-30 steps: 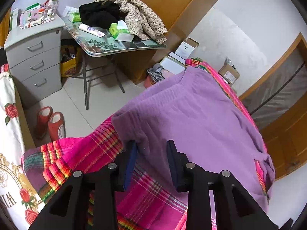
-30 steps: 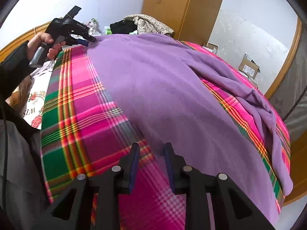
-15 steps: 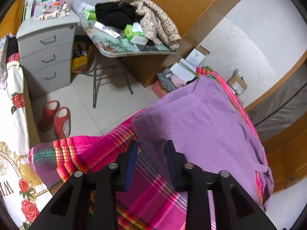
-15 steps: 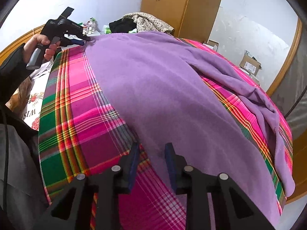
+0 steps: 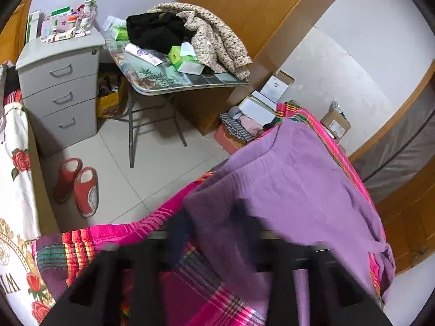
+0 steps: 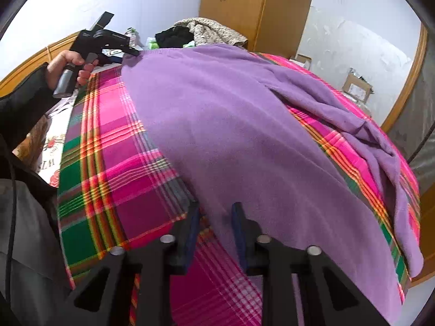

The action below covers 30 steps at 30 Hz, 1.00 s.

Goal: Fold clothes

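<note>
A purple garment point(image 6: 231, 125) lies spread flat on a pink and green plaid sheet point(image 6: 108, 163), one sleeve trailing to the right. My right gripper point(image 6: 214, 217) sits at the garment's near left hem. Its jaws are closing with the hem between them, and a gap still shows at the pads. A hand point(image 6: 72, 59) holds my left gripper point(image 6: 133, 52) at the garment's far left corner. In the left wrist view that gripper point(image 5: 214, 233) is blurred. Its jaws are closing around the garment's point(image 5: 293, 184) corner and still stand apart.
Beyond the bed's edge are a tiled floor with red slippers point(image 5: 78, 187), a grey drawer cabinet point(image 5: 59, 87) and a folding table point(image 5: 163, 84) piled with clothes. Boxes point(image 5: 274, 92) stand by a wooden wardrobe point(image 6: 244, 5). A dark sleeve fills the right wrist view's left edge.
The left gripper has shifted a little along the garment's corner and is now blurred. The right jaws have narrowed slightly around the hem. The garment lies as before.
</note>
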Each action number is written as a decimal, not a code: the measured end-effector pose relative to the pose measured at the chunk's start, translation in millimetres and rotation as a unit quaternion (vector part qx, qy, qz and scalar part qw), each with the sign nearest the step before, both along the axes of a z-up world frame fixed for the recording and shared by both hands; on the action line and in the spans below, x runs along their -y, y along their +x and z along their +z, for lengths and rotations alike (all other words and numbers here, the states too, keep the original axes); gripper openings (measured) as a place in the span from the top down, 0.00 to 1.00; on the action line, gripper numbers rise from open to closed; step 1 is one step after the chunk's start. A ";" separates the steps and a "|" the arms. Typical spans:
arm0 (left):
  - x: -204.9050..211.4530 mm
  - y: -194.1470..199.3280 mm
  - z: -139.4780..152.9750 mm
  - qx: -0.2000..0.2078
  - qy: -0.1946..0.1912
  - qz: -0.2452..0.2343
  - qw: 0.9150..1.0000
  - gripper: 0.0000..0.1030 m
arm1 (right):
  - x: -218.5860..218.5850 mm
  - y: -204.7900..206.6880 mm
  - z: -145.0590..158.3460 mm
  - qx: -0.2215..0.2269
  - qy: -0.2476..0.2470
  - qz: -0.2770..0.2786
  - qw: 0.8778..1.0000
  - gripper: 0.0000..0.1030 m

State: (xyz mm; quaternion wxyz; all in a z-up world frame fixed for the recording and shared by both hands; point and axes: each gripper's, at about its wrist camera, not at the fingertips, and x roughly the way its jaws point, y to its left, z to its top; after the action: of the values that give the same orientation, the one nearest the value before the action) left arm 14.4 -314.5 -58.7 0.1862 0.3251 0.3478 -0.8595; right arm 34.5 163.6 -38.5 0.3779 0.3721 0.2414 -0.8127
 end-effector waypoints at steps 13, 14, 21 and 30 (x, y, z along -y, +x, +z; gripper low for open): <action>7.9 39.2 43.5 -0.035 -0.026 -0.009 0.999 0.91 | 0.4 23.5 27.2 0.016 -0.020 0.049 0.998 0.98; 8.8 42.6 42.7 -0.031 -0.028 -0.009 0.999 0.91 | -0.4 25.7 28.8 0.023 -0.025 0.055 0.998 0.98; 21.3 49.4 8.1 0.009 -0.003 0.000 1.000 0.91 | 2.3 27.8 6.3 0.076 -0.032 0.065 0.994 0.98; 14.2 44.5 9.2 0.018 -0.020 -0.021 0.999 0.91 | -4.7 29.0 2.9 0.096 -0.062 0.052 0.992 0.98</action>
State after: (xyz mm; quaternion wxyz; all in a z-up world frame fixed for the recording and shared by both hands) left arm 58.9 -328.7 -49.4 0.1805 0.3442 0.3204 -0.8639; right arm 63.6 168.4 -35.6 0.4635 0.4111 0.1723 -0.7658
